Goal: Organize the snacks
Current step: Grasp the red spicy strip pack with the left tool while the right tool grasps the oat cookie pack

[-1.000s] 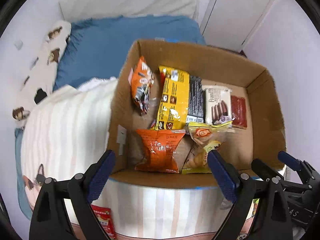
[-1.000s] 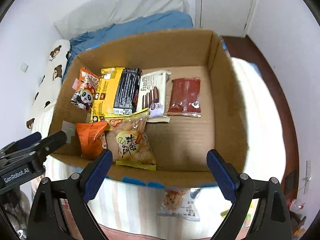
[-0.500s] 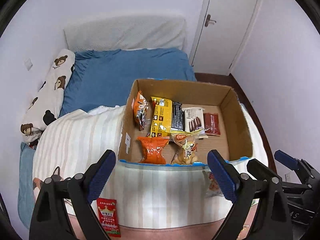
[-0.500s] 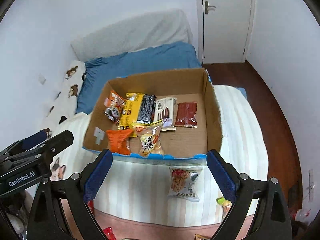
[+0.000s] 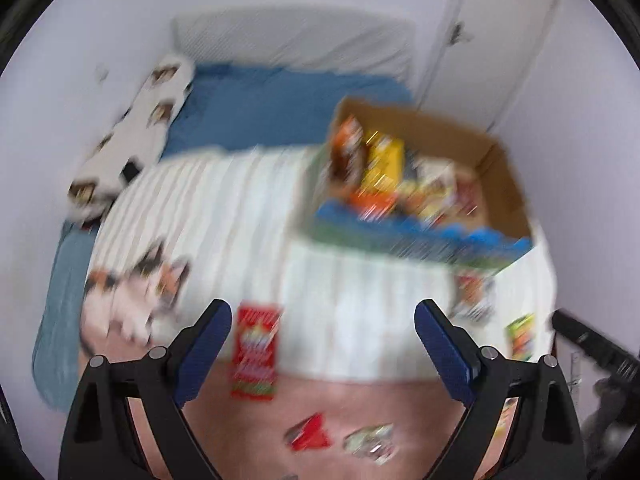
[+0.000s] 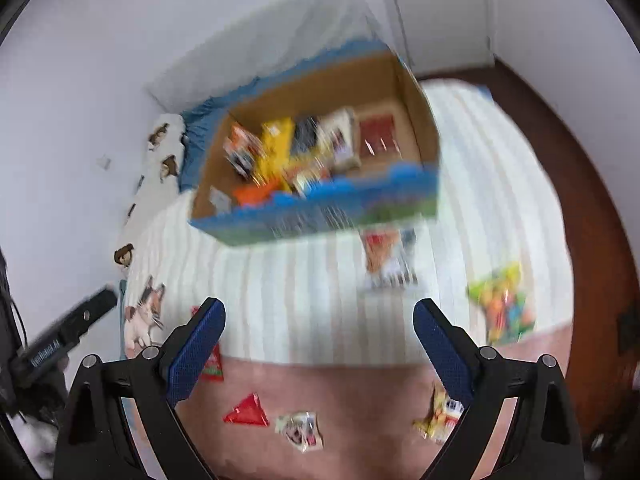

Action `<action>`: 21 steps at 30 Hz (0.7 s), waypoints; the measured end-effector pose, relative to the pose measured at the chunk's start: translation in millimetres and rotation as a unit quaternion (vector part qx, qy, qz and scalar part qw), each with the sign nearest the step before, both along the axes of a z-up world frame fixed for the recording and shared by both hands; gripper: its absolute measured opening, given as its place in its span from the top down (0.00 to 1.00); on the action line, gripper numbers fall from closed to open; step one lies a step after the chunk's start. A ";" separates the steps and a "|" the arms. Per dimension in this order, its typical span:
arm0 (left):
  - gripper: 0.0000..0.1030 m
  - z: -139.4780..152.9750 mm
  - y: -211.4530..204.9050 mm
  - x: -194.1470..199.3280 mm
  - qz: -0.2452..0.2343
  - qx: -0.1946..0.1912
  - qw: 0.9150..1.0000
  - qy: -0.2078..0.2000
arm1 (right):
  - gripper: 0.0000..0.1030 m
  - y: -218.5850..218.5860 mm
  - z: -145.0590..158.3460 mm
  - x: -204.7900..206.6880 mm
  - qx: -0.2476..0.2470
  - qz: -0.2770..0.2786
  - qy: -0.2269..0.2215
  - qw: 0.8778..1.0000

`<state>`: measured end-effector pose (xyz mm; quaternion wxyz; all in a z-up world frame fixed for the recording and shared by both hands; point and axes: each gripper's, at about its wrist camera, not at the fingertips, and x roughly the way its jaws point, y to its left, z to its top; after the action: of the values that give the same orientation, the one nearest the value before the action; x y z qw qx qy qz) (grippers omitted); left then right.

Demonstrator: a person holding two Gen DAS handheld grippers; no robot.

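Note:
Both views are motion-blurred. A cardboard box (image 5: 504, 184) (image 6: 416, 120) with several snack packs inside sits on the striped blanket. Loose packs lie nearer: a red pack (image 5: 256, 352), a small red triangle pack (image 5: 310, 438) (image 6: 246, 412), a pale pack (image 5: 370, 444) (image 6: 300, 430), a colourful bag (image 6: 502, 304), a white-and-orange pack (image 6: 386, 258) just in front of the box, and a yellow pack (image 6: 440, 420). My left gripper (image 5: 323, 312) is open and empty, above the blanket's near edge. My right gripper (image 6: 319, 310) is open and empty too.
The bed has a blue sheet (image 5: 280, 100), a bear-print pillow (image 5: 136, 128) along the wall and a cat-print blanket (image 5: 136, 284). A pink cover (image 6: 360, 400) lies at the near edge. White door (image 5: 508, 32) and brown floor (image 6: 580, 200) lie to the right.
Both grippers have pulled back and up from the box, which now looks smaller and farther. More loose packs at the near edge have come into view. The jaws stayed open.

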<state>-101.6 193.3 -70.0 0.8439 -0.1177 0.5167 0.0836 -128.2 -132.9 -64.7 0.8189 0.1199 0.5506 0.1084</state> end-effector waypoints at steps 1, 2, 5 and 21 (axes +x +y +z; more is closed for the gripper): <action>0.09 -12.0 5.9 -5.7 0.009 0.000 1.000 0.013 | 0.06 -3.7 -12.0 -2.6 0.002 -0.006 0.013 1.000; 0.09 -28.3 14.5 -11.8 0.019 -0.001 0.999 0.032 | 0.06 -7.3 -25.5 -3.7 0.004 -0.011 0.029 1.000; 0.09 -81.9 35.0 -18.4 0.043 -0.018 0.994 0.096 | 0.06 -13.8 -59.6 -3.3 -0.004 -0.021 0.059 0.998; 0.46 -210.4 51.7 14.9 0.070 -0.070 0.980 0.174 | 0.06 -12.0 -140.2 88.7 -0.058 -0.071 0.065 0.994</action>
<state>-86.7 244.9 -280.4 0.7230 -0.1963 0.6504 0.1254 -39.4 -144.9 -204.9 0.7923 0.1179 0.5985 0.0095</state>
